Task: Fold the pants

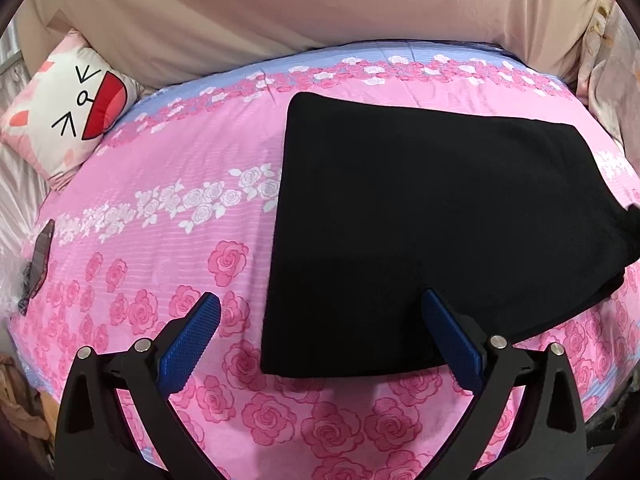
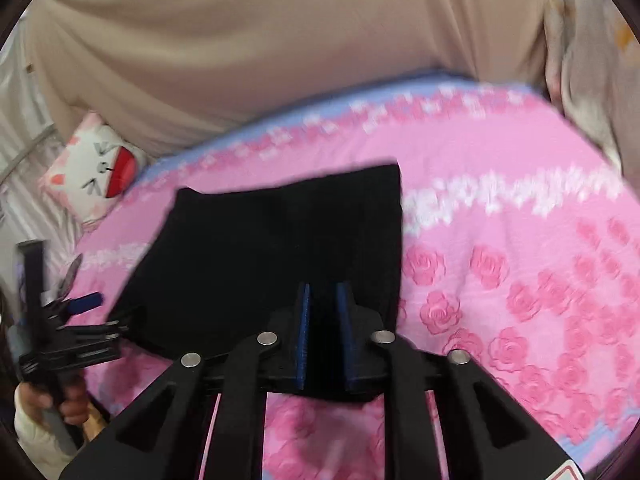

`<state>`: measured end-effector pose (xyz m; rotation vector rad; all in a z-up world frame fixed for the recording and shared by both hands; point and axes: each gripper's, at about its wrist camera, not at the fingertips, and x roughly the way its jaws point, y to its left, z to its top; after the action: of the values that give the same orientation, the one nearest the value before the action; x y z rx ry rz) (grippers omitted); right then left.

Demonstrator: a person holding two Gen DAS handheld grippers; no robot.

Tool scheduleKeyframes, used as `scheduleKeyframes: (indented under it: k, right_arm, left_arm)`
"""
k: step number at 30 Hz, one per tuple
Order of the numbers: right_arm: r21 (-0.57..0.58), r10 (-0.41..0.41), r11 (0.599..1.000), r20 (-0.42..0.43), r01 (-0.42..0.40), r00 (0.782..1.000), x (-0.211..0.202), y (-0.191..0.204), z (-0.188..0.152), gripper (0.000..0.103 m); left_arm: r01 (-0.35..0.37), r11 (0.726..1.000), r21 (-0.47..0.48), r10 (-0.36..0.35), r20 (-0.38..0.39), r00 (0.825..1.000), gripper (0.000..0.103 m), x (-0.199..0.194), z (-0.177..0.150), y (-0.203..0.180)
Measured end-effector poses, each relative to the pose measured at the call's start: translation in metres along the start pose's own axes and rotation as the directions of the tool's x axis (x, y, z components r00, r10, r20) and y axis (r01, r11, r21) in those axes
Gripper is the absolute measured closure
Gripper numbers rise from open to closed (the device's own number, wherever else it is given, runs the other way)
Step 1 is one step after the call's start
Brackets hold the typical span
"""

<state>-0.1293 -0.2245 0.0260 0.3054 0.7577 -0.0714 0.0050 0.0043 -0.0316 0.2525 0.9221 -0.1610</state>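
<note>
Black pants lie folded into a flat block on the pink rose bedspread. My left gripper hangs open and wide over their near left corner, one blue pad over the spread and the other over the cloth, gripping nothing. In the blurred right wrist view the pants lie ahead and to the left. My right gripper hovers at their near right edge with only a narrow gap between its pads; I cannot tell whether cloth lies in that gap. The left gripper shows at the left edge, held by a hand.
A cat-face pillow lies at the far left corner of the bed. A beige padded headboard rises behind the bed. A dark flat object rests on the bed's left edge. Pale curtains hang at the right.
</note>
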Motion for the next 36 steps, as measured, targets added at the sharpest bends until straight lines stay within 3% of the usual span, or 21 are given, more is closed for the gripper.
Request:
scheduleKeyframes:
  k: [2,3,4,6,9,12,15,24,27,29,32,35,36]
  right_arm:
    - [-0.031,0.033,0.999,-0.026,-0.034,0.999,-0.001,0.010,-0.005,0.086]
    - [-0.047,0.010,0.999,-0.057,-0.012,0.998,0.006,0.010,-0.012,0.095]
    - [-0.059,-0.034,0.998,-0.088,0.029,0.996,0.018,0.007,-0.018,0.096]
    - [0.013,0.023,1.000,-0.068,-0.022,0.997,0.021,-0.013,-0.030,0.096]
    - [0.096,0.083,0.992,-0.055,-0.077,0.995,0.001,-0.017,-0.029,0.082]
    - [0.098,0.073,0.993,-0.038,-0.069,0.997,-0.012,-0.015,-0.030,0.058]
    - [0.119,0.048,0.992,-0.029,-0.044,0.998,-0.017,-0.019,-0.032,0.047]
    - [0.210,0.050,0.977,-0.066,-0.035,0.997,-0.001,-0.042,-0.038,0.044]
    - [0.234,0.059,0.971,-0.062,-0.043,0.996,-0.002,-0.045,-0.037,0.041]
    - [0.262,0.101,0.962,-0.062,-0.081,0.993,-0.001,-0.048,-0.037,0.035]
    - [0.311,0.174,0.939,-0.064,-0.146,0.983,0.002,-0.054,-0.039,0.030]
    - [0.383,0.283,0.895,-0.089,-0.229,0.955,0.015,-0.060,-0.042,0.025]
    - [0.397,0.297,0.887,-0.099,-0.236,0.950,0.019,-0.062,-0.044,0.023]
  left_arm:
    - [-0.002,1.000,-0.004,0.002,-0.002,1.000,0.005,0.001,0.000,0.000]
    - [0.000,1.000,-0.010,0.000,-0.004,1.000,0.005,0.002,-0.001,0.000]
    - [0.005,1.000,-0.013,-0.005,-0.006,1.000,0.005,0.002,-0.001,0.000]
    - [0.001,1.000,-0.011,-0.001,-0.008,1.000,0.005,0.002,-0.002,-0.001]
    - [-0.015,1.000,0.014,0.015,0.004,1.000,0.005,0.001,-0.004,-0.004]
    - [-0.012,1.000,0.007,0.012,0.001,1.000,0.005,0.003,-0.005,-0.004]
    - [-0.007,1.000,-0.003,0.007,-0.002,1.000,0.005,0.004,-0.006,-0.003]
    - [0.004,1.000,-0.002,-0.004,-0.005,1.000,0.005,0.006,-0.009,-0.002]
    - [0.046,0.999,-0.019,-0.046,-0.005,0.999,0.005,-0.001,-0.010,0.004]
    - [0.196,0.977,-0.079,-0.196,0.002,0.981,0.005,-0.013,-0.008,0.017]
    - [0.395,0.901,-0.180,-0.405,-0.022,0.914,0.005,-0.009,0.000,0.035]
    - [0.403,0.871,-0.282,-0.443,-0.096,0.891,0.005,0.019,0.002,0.050]
    - [0.430,0.842,-0.326,-0.489,-0.125,0.863,0.005,0.029,0.000,0.054]
